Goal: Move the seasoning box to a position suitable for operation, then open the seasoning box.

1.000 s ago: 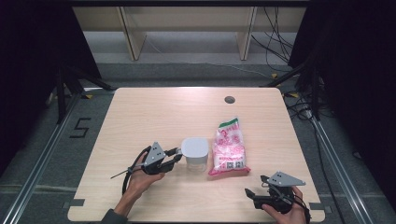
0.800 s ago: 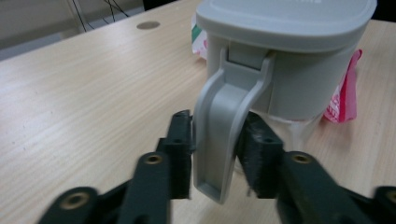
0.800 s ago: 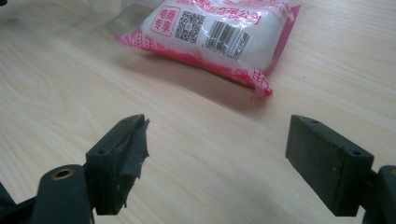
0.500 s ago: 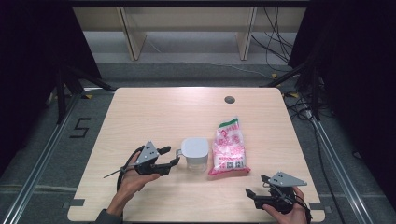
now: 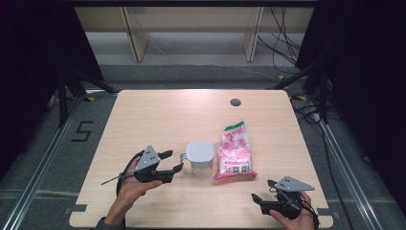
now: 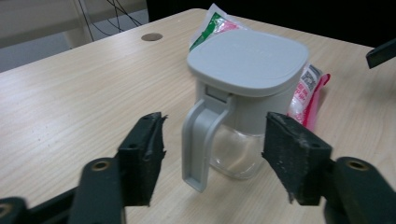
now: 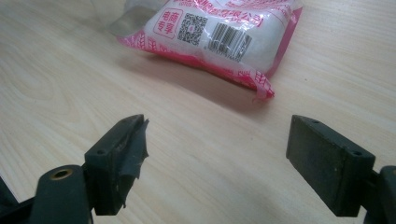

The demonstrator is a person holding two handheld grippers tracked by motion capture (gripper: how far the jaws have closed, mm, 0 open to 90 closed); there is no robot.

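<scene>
My left gripper (image 5: 168, 161) is open w/ nothing in it; jaws have just been opening. The jar (image 5: 199, 156) sits mid-table, lid on, handle (image 6: 200, 140) just past my pads, not touching. Pink bag (image 5: 234, 151) lies just right of it, maybe touching. My right gripper (image 5: 262, 191) waits open, near-right. Lid & bag not opened yet.

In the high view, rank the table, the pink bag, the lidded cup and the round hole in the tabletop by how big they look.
1. table
2. pink bag
3. lidded cup, somewhat smaller than the bag
4. round hole
</scene>
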